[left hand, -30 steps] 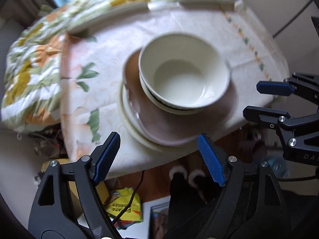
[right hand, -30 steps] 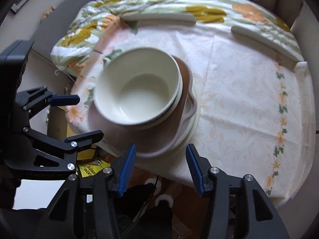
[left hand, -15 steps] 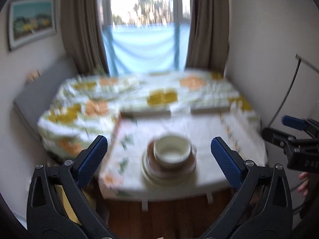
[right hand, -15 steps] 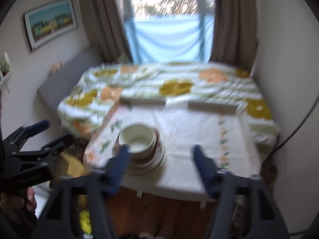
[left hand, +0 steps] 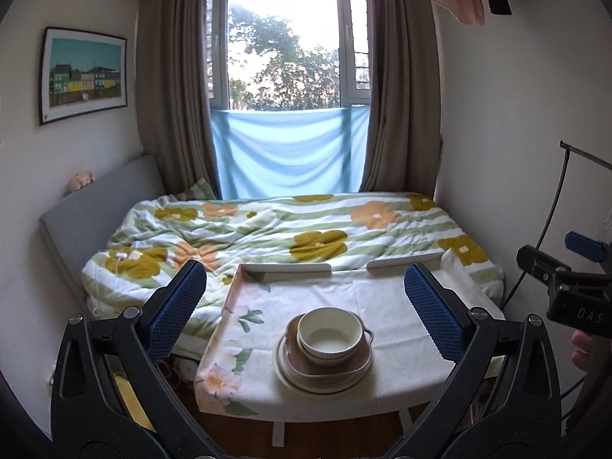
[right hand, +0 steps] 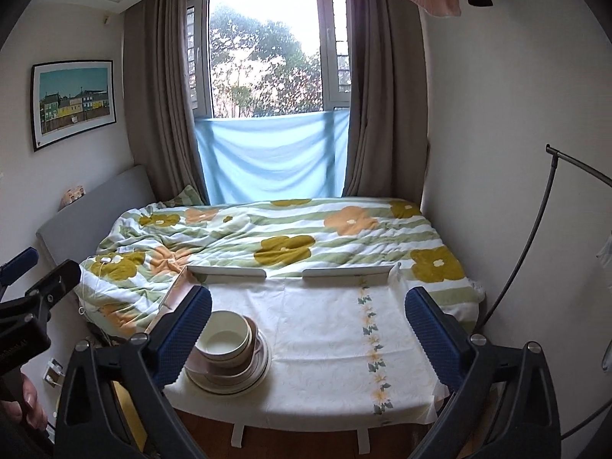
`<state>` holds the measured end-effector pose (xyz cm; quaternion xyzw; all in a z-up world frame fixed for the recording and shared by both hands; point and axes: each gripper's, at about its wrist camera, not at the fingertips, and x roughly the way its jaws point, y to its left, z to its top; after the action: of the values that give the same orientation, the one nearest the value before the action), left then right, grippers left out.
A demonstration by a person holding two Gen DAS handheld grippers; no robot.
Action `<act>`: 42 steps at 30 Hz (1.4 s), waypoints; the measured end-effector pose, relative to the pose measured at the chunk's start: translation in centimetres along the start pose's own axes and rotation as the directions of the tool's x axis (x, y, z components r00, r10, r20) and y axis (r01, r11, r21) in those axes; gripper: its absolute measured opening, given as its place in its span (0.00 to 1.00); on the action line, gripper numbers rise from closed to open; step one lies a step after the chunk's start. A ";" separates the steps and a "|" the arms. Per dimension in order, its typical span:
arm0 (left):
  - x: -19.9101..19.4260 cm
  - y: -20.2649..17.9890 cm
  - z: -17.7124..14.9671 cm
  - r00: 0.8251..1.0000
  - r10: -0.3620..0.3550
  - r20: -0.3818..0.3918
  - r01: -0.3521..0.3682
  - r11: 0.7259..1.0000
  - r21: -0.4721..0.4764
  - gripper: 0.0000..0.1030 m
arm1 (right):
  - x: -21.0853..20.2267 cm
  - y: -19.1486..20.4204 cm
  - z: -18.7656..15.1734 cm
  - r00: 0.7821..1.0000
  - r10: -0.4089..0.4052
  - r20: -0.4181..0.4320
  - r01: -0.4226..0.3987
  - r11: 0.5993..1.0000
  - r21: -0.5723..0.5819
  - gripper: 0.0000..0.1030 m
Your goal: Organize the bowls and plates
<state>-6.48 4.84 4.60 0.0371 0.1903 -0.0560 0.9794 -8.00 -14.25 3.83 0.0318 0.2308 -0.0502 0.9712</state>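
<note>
Now both grippers pulled back, jaws spread empty, bowl (left hand: 329,332) stacked on plates (left hand: 302,376).

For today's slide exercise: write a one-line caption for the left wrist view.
Open left claw faces stacked cream bowls on nested plates, set on a floral-clothed table beside a bed.

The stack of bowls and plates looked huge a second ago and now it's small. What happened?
Both tongs, left and right, pulled back and tilted up from over the stack of bowls and plates, open and empty. The stack stayed nested on the table.
</note>
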 end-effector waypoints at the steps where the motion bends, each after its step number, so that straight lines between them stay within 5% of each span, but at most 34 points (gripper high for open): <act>1: 0.0 0.0 0.0 1.000 0.002 -0.002 -0.002 1.000 0.006 1.00 | 0.1 0.0 0.1 1.000 0.001 0.000 -0.001 1.000 0.003 0.98; 42: -0.2 -1.3 -0.1 1.000 0.007 0.005 -0.007 1.000 0.009 1.00 | 0.5 0.7 -0.9 1.000 0.004 -0.008 -0.004 1.000 -0.010 0.98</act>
<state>-6.87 3.62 4.49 0.0420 0.1877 -0.0536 0.9799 -7.94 -13.56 2.80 0.0276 0.2351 -0.0468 0.9705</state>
